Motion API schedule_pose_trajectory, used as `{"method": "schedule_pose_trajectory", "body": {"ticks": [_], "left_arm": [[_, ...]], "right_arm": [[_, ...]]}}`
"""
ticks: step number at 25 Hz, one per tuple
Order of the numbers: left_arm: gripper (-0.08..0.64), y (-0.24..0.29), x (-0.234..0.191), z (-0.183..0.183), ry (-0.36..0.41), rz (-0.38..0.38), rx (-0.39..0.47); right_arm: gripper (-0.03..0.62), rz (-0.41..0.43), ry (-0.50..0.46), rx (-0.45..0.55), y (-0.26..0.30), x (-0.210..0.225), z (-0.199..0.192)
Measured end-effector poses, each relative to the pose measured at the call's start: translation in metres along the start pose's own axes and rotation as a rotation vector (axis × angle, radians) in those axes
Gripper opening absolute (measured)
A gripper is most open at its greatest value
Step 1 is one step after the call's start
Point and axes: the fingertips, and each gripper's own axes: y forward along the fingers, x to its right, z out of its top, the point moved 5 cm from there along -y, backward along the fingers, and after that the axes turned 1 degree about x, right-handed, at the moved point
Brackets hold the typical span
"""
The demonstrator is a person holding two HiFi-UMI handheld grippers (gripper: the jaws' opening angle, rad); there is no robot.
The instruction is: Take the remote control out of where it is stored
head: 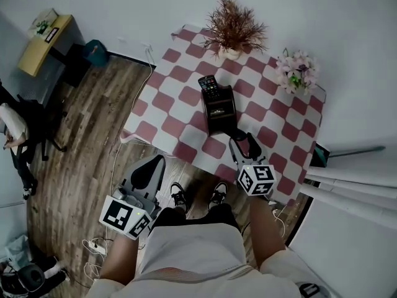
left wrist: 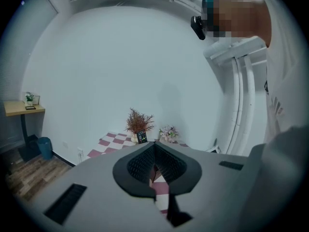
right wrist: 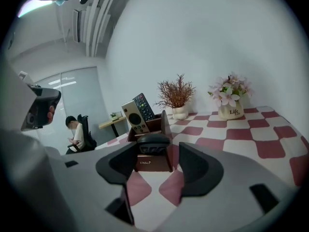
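Note:
A dark brown wooden holder [head: 218,109] stands on the pink-and-white checked table [head: 180,73]. A black remote [head: 209,84] sticks up from its far end. In the right gripper view a beige remote [right wrist: 134,117] and the black remote [right wrist: 144,106] lean side by side in the holder [right wrist: 147,161], and a dark rounded thing [right wrist: 153,140] sits at its near end. My right gripper [head: 245,146] hovers just short of the holder, open [right wrist: 161,166], nothing between its pads. My left gripper [head: 154,165] hangs off the table over the floor, jaws together [left wrist: 154,166] and empty.
A potted dried plant [head: 232,27] and a vase of pink flowers [head: 296,70] stand at the table's far edge. White slats [head: 353,185] rise at the right. A yellow side table [head: 43,42], a teal bin [head: 96,51] and a chair [head: 25,129] stand on the wooden floor at the left.

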Motion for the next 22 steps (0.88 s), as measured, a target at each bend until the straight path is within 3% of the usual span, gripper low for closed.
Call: {"method": "schedule_pose_trajectory", "body": {"ticks": [3,8,14,19,22], "left_arm": [[0.009,0.002,0.001,-0.002,0.0,-0.002,-0.011],[0.009,0.004,0.002,-0.003,0.008,-0.01,-0.019],[0.009,0.003,0.008,-0.005,0.002,-0.022,-0.015],[0.009,0.008,0.016,0.003,0.0,-0.055,0.02],[0.009,0.011,0.02,0.008,-0.002,-0.074,0.042]], "right_arm": [[0.25,0.027,-0.064,0.006,0.006,0.0,-0.001],[0.232,0.062,-0.063,0.05,0.011,-0.003,0.004],[0.227,0.097,-0.074,0.117,-0.008,-0.015,0.044],[0.227,0.139,-0.055,0.081,-0.048,-0.011,0.095],[0.227,0.098,-0.072,-0.016,-0.074,0.007,0.118]]}}
